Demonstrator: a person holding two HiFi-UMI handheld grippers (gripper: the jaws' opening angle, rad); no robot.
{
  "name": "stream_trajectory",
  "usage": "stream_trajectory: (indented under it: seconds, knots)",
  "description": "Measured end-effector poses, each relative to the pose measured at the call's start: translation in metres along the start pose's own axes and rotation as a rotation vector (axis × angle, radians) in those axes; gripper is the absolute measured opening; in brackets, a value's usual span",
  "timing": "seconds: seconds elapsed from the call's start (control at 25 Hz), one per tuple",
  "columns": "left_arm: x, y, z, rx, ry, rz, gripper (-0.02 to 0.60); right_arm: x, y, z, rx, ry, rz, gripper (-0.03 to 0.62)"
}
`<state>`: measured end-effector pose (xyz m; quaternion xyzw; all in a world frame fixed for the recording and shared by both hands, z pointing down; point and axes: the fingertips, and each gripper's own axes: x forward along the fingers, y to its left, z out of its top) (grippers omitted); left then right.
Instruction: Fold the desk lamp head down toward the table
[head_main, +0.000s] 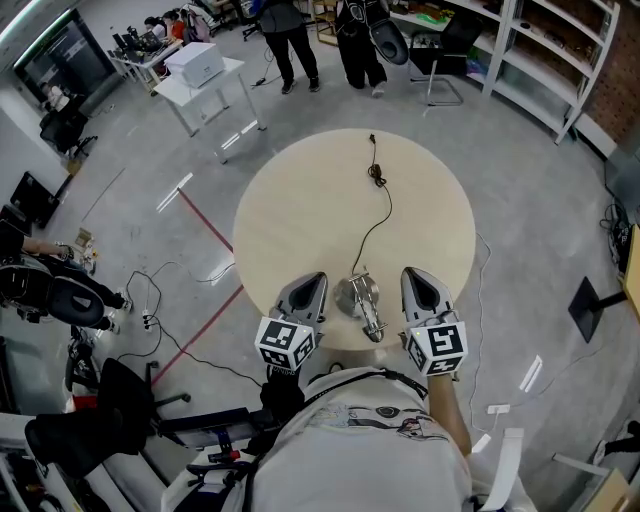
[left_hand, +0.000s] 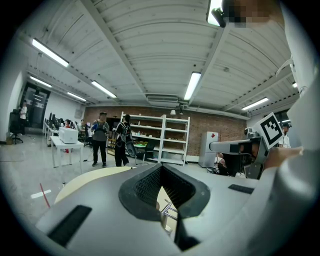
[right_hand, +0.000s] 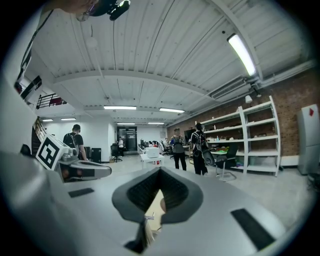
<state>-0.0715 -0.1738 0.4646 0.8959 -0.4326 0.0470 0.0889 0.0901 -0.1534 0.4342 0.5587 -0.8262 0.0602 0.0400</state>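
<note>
Lamp (head_main: 360, 298) on table (head_main: 300, 200) near edge, between left gripper (head_main: 311, 284) and right gripper (head_main: 416, 279).

The person wears a white short-sleeved T-shirt (head_main: 370, 450) (dark line drawing across it).

Your left gripper (head_main: 312, 282) sits low, just left of centre in the head view, jaws together, empty. Your right gripper (head_main: 414, 276) sits level with it on the right, likewise closed, both pointing up-frame.
</note>
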Motion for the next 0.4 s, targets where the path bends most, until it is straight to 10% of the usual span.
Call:
stream_trajectory:
  seconds: [0.4]
  knots:
    - [-0.0017, -0.0002, -0.0051, -0.003, 0.000, -0.005, 0.002, -0.0019, 0.0000, -0.0071, 0.006, 0.008, -0.011, 0.005]
